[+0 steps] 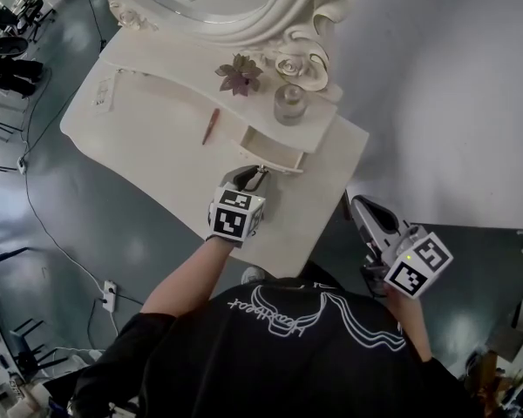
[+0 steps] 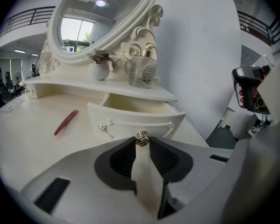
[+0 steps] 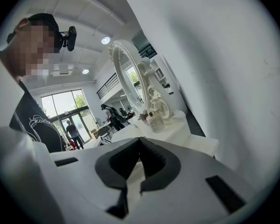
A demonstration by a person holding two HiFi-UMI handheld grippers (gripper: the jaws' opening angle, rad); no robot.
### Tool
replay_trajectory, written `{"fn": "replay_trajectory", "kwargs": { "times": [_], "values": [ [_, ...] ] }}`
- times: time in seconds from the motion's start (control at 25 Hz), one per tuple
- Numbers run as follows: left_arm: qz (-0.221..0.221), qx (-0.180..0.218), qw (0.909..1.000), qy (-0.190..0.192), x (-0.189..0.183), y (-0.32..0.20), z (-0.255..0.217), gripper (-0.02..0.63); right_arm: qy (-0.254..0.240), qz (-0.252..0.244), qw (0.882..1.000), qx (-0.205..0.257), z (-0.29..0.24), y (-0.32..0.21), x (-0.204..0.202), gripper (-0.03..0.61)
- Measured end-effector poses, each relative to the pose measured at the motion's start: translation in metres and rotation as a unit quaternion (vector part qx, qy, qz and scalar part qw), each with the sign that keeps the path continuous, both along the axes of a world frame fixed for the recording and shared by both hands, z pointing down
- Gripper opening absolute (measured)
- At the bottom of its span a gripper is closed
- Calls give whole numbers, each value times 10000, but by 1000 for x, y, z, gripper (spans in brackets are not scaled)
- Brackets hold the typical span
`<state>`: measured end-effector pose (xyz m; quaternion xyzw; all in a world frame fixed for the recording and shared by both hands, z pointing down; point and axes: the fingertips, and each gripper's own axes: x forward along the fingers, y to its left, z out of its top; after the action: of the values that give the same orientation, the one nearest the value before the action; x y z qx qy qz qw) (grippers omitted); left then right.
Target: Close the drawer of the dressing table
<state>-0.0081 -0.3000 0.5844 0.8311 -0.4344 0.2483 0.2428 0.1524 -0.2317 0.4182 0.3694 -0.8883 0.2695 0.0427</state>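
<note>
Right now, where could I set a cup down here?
Bare: the tabletop either side of the red stick. Crowded: the shelf with potted plant and glass jar, and the drawer knob in the left claw.

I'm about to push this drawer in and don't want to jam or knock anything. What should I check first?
1. Drawer is open: ok, it juts out from under the shelf.
2. Left hand-held gripper on the knob: ok, its tips close on it from both sides.
3. Drawer interior clear: cannot tell, only part of it shows.
4. Red stick out of the path: ok, it lies on the tabletop apart from the drawer.
5. Right hand-held gripper clear: ok, shut, empty, off the table's side.
6. Glass jar steady: ok, upright.
</note>
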Motion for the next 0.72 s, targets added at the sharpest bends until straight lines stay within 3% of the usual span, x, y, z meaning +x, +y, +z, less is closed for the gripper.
{"fn": "replay_trajectory", "kwargs": {
  "times": [0.72],
  "values": [
    [-67, 34, 9999, 69, 3, -13, -6, 95, -48, 38, 9999, -81, 6, 2, 4, 5]
  ]
}}
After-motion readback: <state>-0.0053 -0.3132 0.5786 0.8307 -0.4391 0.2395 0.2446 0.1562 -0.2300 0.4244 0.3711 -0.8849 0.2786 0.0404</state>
